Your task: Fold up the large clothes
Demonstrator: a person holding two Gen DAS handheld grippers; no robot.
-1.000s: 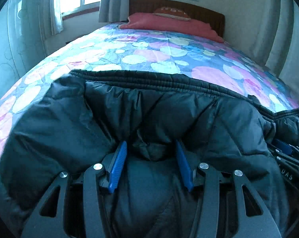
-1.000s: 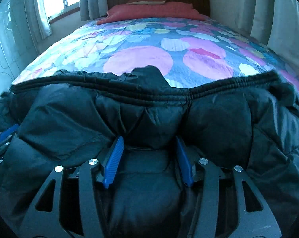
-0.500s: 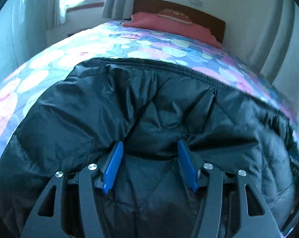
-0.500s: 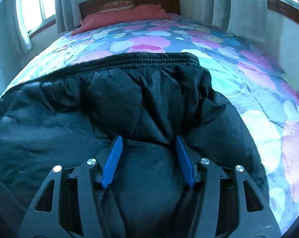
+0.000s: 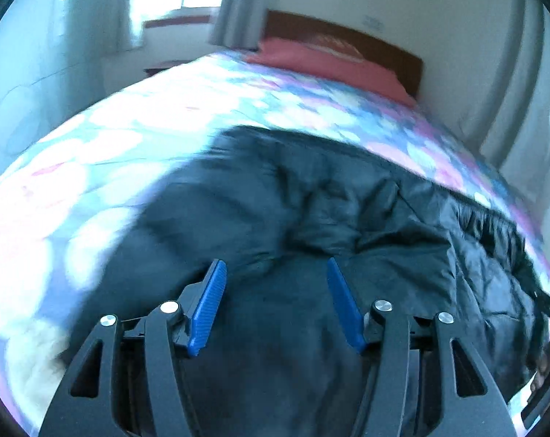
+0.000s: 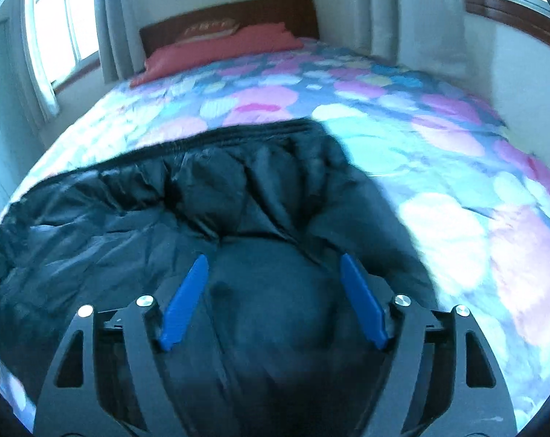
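Observation:
A black padded jacket (image 5: 311, 200) lies spread across the near end of the bed, its elastic hem (image 6: 238, 134) turned toward the headboard. My left gripper (image 5: 275, 262) sits over the jacket's left part. Its jaws are opening, and a puffy fold lies loose between the blue pads (image 5: 209, 291). My right gripper (image 6: 273, 256) is over the jacket (image 6: 165, 211) near its right edge. Its jaws are opening wider, and fabric bulges between the pads (image 6: 362, 298) without being pinched.
The bed carries a flowered quilt (image 6: 439, 167) in pink, blue and white, which stretches beyond the jacket. A red pillow (image 6: 220, 51) lies against the brown headboard (image 5: 347, 40). Curtains and windows flank the bed, and a wall runs close along the right side.
Both grippers have swung outward, the left toward the jacket's left edge and the right toward its right edge. Both pairs of jaws have spread, letting go of the pinched folds.

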